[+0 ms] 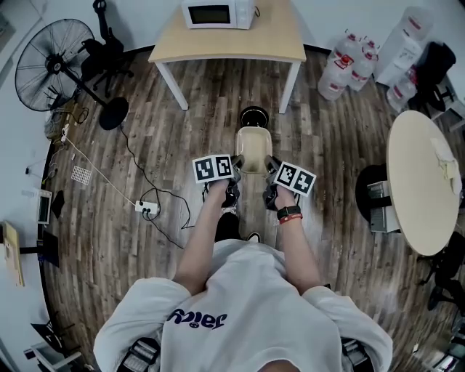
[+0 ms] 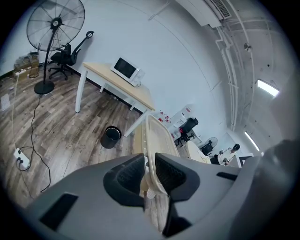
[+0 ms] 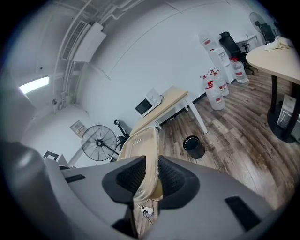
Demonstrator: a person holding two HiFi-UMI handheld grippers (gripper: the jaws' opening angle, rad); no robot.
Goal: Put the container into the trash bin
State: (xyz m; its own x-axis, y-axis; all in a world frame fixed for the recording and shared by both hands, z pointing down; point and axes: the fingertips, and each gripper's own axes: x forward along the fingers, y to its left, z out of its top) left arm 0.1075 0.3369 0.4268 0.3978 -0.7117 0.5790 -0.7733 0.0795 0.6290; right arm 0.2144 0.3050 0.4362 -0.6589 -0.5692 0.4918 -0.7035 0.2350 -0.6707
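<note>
Near the bin (image 1: 253,116), container (image 1: 253,149) hangs (both rims clamped).

Even, cool light from ceiling strips (image 2: 268,87) leaves only faint shadows on the wood floor (image 1: 327,145), both gripper views bulge into black rounded edges, and the left tongs (image 2: 150,159) and right tongs (image 3: 151,161) look slightly soft up close.

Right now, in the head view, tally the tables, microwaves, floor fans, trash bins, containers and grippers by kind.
Tables: 2 (rectangular table, round table)
Microwave: 1
Floor fan: 1
Trash bin: 1
Container: 1
Grippers: 2 (left gripper, right gripper)
Total: 8
</note>
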